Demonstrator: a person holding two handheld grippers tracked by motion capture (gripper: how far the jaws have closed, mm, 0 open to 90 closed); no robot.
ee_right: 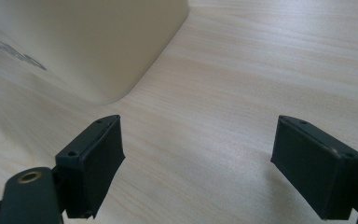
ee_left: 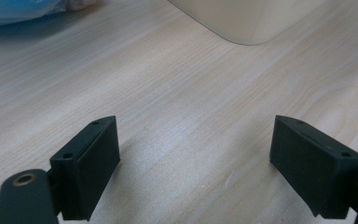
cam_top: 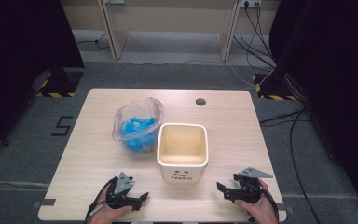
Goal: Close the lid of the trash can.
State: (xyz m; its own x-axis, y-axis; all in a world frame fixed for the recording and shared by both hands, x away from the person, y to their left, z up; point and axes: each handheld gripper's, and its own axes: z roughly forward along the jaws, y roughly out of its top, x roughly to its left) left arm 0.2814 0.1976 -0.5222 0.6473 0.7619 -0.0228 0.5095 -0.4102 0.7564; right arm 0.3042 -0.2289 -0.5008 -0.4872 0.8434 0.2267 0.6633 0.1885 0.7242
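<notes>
On the wooden counter (cam_top: 88,140), the cream "Hello" bin (cam_top: 182,151) stands upright at the middle, mouth up and roughly square, so no clear long axis. Just to its left, the clear bag of blue pieces (cam_top: 137,125) slumps, probably opening upward. The left hand-held gripper (cam_top: 137,199) and right hand-held gripper (cam_top: 223,190) rest near the front edge, jaws spread and empty; best to pinch the bag's loose rim with one while the other steadies the bin.
</notes>
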